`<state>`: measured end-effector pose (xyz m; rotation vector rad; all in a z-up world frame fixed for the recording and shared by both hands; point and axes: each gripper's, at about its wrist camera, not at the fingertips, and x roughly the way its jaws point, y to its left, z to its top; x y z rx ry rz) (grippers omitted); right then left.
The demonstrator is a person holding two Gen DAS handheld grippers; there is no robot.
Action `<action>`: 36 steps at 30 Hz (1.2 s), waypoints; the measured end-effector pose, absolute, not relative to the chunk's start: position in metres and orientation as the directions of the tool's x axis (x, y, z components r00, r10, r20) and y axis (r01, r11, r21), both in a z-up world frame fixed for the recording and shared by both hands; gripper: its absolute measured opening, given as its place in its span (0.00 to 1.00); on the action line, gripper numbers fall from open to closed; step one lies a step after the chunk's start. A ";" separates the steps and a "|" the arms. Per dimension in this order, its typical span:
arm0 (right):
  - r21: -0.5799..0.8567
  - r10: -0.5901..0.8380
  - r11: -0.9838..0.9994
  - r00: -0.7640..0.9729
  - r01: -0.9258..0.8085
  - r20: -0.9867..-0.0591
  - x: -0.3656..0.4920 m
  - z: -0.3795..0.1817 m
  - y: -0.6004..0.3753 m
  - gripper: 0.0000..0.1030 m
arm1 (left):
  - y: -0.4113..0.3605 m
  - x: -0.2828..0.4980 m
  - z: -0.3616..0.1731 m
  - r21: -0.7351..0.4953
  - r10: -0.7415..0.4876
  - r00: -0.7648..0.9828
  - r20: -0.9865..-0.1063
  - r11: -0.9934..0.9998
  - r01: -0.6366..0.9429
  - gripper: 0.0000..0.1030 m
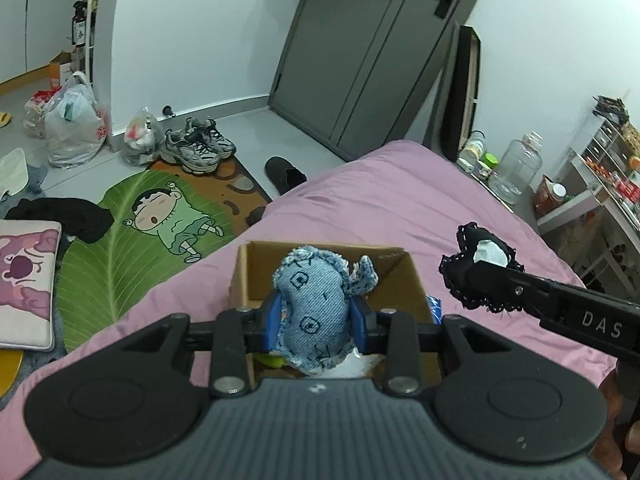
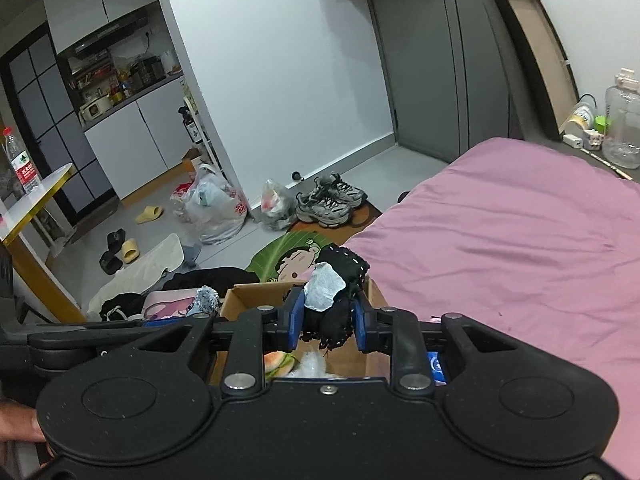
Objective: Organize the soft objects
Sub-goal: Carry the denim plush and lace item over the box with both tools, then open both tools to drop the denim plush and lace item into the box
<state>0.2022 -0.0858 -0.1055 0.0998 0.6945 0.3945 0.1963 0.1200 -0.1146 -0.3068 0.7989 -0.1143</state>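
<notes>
My left gripper is shut on a blue denim soft toy and holds it above an open cardboard box on the pink bed. My right gripper is shut on a black soft toy with a white patch, over the same box. In the left wrist view the right gripper holds the black toy to the right of the box. A burger-like soft toy and something white lie inside the box. The denim toy's tip shows in the right wrist view.
The pink bedsheet spreads to the right. On the floor to the left lie a cartoon leaf rug, sneakers, plastic bags, black clothes and a pink cushion. Jars and shelves stand beyond the bed.
</notes>
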 end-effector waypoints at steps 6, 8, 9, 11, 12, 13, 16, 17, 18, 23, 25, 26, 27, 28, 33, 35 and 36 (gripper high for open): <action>0.232 0.418 0.907 0.672 -0.352 -0.611 0.213 -0.108 -0.074 0.40 | 0.126 0.205 -0.120 -0.322 -0.213 0.691 -0.691 0.946 -0.031 0.33; 0.217 0.403 0.913 0.686 -0.345 -0.606 0.212 -0.109 -0.074 0.46 | 0.124 0.208 -0.122 -0.318 -0.213 0.687 -0.695 0.948 -0.028 0.33; 0.217 0.402 0.914 0.687 -0.343 -0.605 0.211 -0.109 -0.075 0.47 | 0.122 0.209 -0.123 -0.317 -0.214 0.686 -0.696 0.948 -0.026 0.33; 0.233 0.412 0.910 0.677 -0.344 -0.611 0.210 -0.111 -0.080 0.47 | 0.120 0.212 -0.126 -0.318 -0.215 0.681 -0.700 0.948 -0.028 0.34; 0.237 0.414 0.909 0.672 -0.343 -0.614 0.209 -0.112 -0.082 0.48 | 0.118 0.214 -0.127 -0.319 -0.215 0.679 -0.702 0.947 -0.030 0.34; 0.236 0.411 0.910 0.670 -0.341 -0.618 0.208 -0.113 -0.085 0.49 | 0.118 0.215 -0.128 -0.319 -0.215 0.678 -0.703 0.947 -0.031 0.34; 0.234 0.397 0.917 0.676 -0.324 -0.621 0.206 -0.113 -0.098 0.51 | 0.113 0.220 -0.130 -0.313 -0.207 0.676 -0.707 0.949 -0.036 0.35; 0.239 0.394 0.918 0.678 -0.316 -0.621 0.207 -0.113 -0.101 0.53 | 0.111 0.222 -0.130 -0.311 -0.205 0.675 -0.709 0.950 -0.038 0.35; 0.245 0.390 0.920 0.680 -0.305 -0.621 0.207 -0.113 -0.106 0.54 | 0.110 0.225 -0.130 -0.310 -0.201 0.674 -0.710 0.950 -0.043 0.36; 0.250 0.374 0.927 0.691 -0.278 -0.619 0.207 -0.116 -0.125 0.56 | 0.102 0.230 -0.125 -0.301 -0.187 0.687 -0.703 0.952 -0.049 0.58; 0.254 0.369 0.929 0.694 -0.268 -0.618 0.209 -0.117 -0.132 0.57 | 0.099 0.230 -0.122 -0.279 -0.166 0.700 -0.695 0.959 -0.050 0.64; 0.260 0.365 0.931 0.697 -0.258 -0.617 0.211 -0.118 -0.136 0.57 | 0.098 0.230 -0.120 -0.274 -0.156 0.705 -0.692 0.960 -0.058 0.65; 0.269 0.362 0.931 0.700 -0.245 -0.615 0.213 -0.120 -0.141 0.58 | 0.096 0.230 -0.119 -0.274 -0.151 0.706 -0.692 0.960 -0.063 0.65; 0.279 0.360 0.931 0.702 -0.234 -0.614 0.215 -0.122 -0.146 0.58 | 0.095 0.229 -0.117 -0.276 -0.149 0.706 -0.692 0.959 -0.068 0.65; 0.307 0.348 0.932 0.702 -0.191 -0.622 0.222 -0.134 -0.166 0.59 | 0.088 0.229 -0.114 -0.278 -0.141 0.701 -0.699 0.957 -0.084 0.66; 0.312 0.345 0.933 0.702 -0.180 -0.623 0.223 -0.137 -0.173 0.59 | 0.082 0.229 -0.114 -0.278 -0.137 0.695 -0.706 0.956 -0.094 0.66; 0.316 0.343 0.932 0.702 -0.175 -0.624 0.225 -0.139 -0.178 0.59 | 0.079 0.228 -0.114 -0.275 -0.134 0.694 -0.707 0.957 -0.096 0.66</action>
